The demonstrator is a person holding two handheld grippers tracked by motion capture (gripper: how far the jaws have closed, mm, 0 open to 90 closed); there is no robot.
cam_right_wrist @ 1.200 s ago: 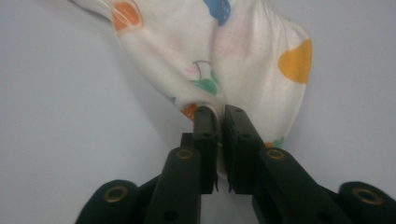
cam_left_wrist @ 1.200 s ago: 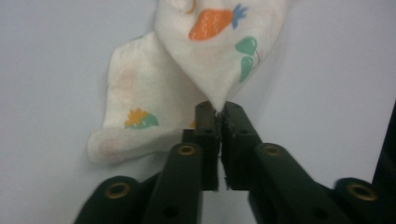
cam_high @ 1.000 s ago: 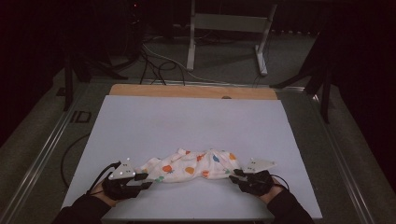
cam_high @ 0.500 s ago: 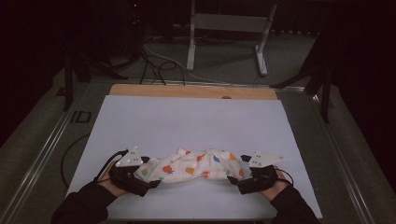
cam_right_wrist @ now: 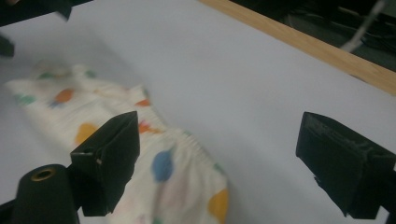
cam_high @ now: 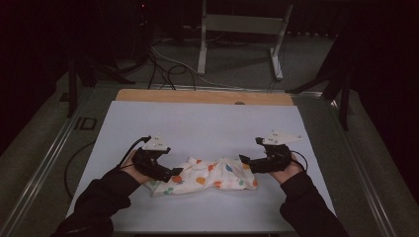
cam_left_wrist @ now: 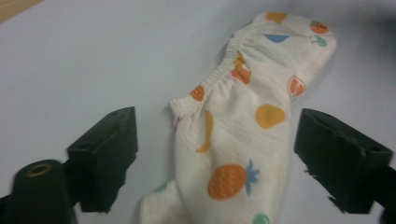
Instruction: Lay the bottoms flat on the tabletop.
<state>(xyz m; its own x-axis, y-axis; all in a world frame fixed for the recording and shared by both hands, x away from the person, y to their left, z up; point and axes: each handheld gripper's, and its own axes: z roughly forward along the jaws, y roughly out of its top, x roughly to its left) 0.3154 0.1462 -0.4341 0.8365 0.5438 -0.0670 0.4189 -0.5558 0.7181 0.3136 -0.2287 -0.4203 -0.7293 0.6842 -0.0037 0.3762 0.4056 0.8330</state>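
Cloth (cam_high: 202, 177), cream with a fruit print, lies bunched in a long strip on the white sheet (cam_high: 207, 123), near the sheet's front edge and between the two hands. Its elastic hem (cam_left_wrist: 210, 81) runs along one side.

The left gripper (cam_high: 170, 174) is tilted down and inward over the cloth's left end; its jaws have just been opening and stand wide, clear of the fabric, which lies on the sheet below them. The right gripper (cam_high: 245, 163) points inward over the right end, its jaws likewise just opened and released, holding nothing. Both dark sleeves (cam_high: 94, 202) come in from the bottom of the high view.

The sheet covers a table with a wooden edge (cam_high: 202, 97) at the far side. Beyond it the room is dark, with cables (cam_high: 163, 64) and a metal frame (cam_high: 242, 29) on the floor.
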